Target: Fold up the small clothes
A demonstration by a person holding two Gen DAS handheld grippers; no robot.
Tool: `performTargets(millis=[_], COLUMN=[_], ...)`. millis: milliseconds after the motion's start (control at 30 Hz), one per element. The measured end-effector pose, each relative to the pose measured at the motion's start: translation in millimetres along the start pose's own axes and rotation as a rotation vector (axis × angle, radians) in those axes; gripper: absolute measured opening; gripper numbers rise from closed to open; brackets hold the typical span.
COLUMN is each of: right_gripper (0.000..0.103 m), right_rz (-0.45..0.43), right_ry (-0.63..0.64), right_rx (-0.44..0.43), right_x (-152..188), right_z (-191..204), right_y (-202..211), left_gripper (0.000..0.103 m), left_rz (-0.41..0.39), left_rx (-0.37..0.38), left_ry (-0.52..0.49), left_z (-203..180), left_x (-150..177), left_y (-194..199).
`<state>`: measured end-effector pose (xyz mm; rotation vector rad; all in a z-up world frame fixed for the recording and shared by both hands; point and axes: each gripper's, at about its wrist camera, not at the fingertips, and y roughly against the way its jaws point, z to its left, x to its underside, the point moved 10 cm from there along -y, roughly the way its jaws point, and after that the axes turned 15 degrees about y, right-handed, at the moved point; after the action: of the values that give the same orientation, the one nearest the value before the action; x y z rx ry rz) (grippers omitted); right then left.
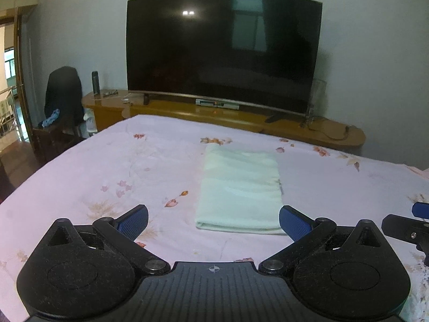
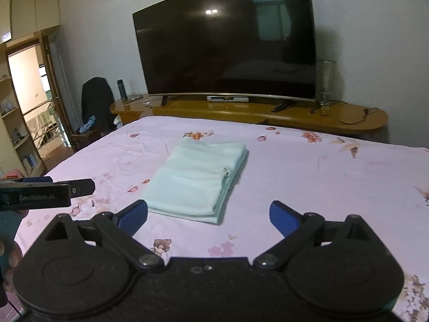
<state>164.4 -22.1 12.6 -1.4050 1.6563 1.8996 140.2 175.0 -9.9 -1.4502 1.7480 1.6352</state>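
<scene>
The pale green cloth [image 1: 238,190] lies folded into a neat rectangle on the floral bed sheet [image 1: 107,166], layered edges showing on its right side. Both grippers hover just short of it — left gripper [image 1: 213,221] and right gripper [image 2: 209,214], fingers spread, grasping nothing.

My views are dim and soft, with a bluish cast. Two small glare spots sit high on the dark television [image 1: 224,51], and daylight glows through the doorway [image 2: 29,80] to its left. Straight lines bow toward my frame edges, whose corners go black.
</scene>
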Motion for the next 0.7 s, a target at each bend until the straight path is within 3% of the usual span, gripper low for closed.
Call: performTargets(millis=[700], right_gripper=[0.102], right_rz=[-0.051], right_ry=[0.041], right_rx=[0.056], right_x=[0], right_z=[13], right_y=[32], left_gripper=[0.103], left_rz=[-0.027], left_rx=[0.02], left_ry=[-0.01], left_z=[-10], left_x=[11], left_y=[47])
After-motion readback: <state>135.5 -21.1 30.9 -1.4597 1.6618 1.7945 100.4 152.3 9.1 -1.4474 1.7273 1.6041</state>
